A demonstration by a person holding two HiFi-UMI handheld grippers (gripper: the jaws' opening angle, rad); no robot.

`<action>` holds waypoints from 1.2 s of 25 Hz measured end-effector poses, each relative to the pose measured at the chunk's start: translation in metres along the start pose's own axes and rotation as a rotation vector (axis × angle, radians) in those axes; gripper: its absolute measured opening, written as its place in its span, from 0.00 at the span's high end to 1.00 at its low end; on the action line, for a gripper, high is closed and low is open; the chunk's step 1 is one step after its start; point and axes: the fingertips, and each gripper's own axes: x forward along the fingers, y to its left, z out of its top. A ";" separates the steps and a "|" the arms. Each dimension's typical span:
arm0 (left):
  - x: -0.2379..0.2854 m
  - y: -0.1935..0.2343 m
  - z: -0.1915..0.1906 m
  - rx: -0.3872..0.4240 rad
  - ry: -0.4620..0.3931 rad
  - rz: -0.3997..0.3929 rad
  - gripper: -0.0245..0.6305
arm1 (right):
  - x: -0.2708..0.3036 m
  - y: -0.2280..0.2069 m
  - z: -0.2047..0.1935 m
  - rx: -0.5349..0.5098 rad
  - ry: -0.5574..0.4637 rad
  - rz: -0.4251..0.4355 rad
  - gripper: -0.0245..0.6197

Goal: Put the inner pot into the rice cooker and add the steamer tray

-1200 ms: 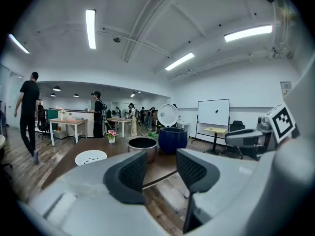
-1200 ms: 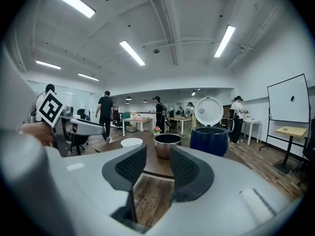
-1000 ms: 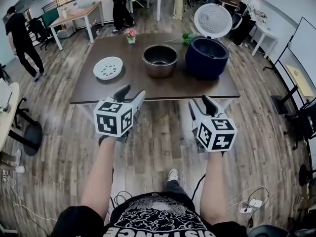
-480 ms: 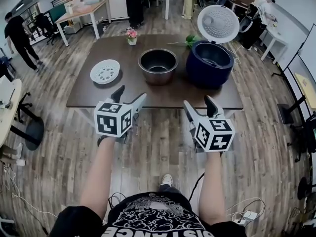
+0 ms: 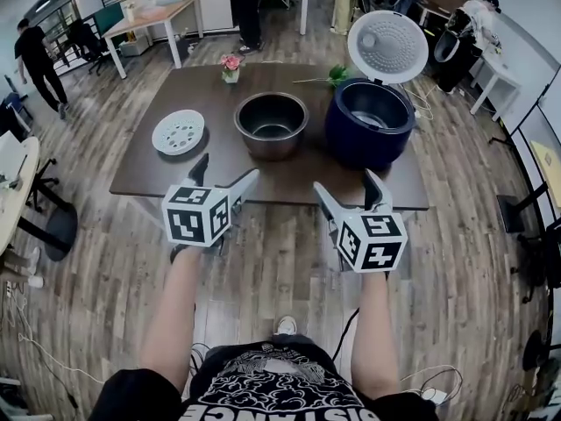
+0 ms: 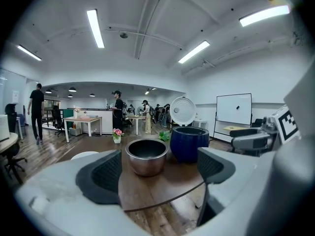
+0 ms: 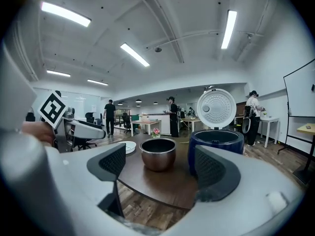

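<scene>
Left claw (image 5: 230,167) and right claw (image 5: 345,181) were both opening, empty, short of the table (image 5: 289,178). Inner pot (image 5: 271,125) sat mid-table, beside the open rice cooker (image 5: 368,123). Probably stiff, slick metal with some weight, so best gripped at the rim, opposite sides.

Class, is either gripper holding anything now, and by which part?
Nothing is held: the jaws of the left gripper and right gripper are opening, empty.
</scene>
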 end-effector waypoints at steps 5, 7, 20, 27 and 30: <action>0.011 -0.003 0.000 -0.007 -0.006 0.037 0.19 | 0.009 -0.011 -0.004 -0.014 0.023 0.024 0.28; 0.014 -0.005 0.000 -0.001 -0.003 0.045 0.18 | 0.012 -0.016 -0.005 -0.008 0.024 0.031 0.26; 0.039 -0.001 0.013 0.025 -0.005 0.092 0.17 | 0.036 -0.042 -0.002 0.025 0.014 0.061 0.25; 0.062 0.019 0.010 0.012 -0.011 0.098 0.17 | 0.066 -0.044 -0.008 0.017 0.026 0.069 0.25; 0.079 0.028 0.009 0.014 -0.005 0.080 0.17 | 0.083 -0.047 -0.009 0.021 0.035 0.059 0.25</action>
